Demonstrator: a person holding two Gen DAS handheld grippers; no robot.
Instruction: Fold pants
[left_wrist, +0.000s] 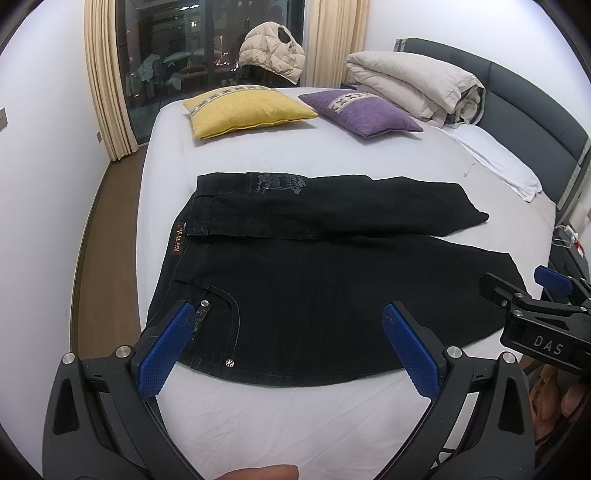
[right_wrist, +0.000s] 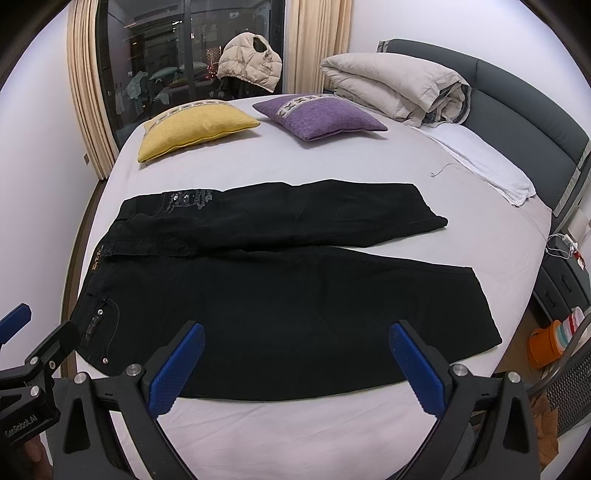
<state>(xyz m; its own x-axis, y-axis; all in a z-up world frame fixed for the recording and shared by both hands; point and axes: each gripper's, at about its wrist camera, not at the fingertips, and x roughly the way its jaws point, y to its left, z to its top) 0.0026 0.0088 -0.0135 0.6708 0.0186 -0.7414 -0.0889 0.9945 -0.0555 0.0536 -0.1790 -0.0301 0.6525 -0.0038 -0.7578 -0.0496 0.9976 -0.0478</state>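
Observation:
Black pants lie flat across the white bed, waistband to the left, both legs running right; they also show in the right wrist view. The far leg lies slightly over the near one near the waist. My left gripper is open and empty, hovering over the near edge by the front pocket. My right gripper is open and empty, over the near edge of the near leg. The right gripper also shows in the left wrist view, beside the leg's hem.
A yellow cushion, a purple cushion and a rolled beige duvet sit at the far side of the bed. A grey headboard is on the right. An orange container stands on the floor at the right.

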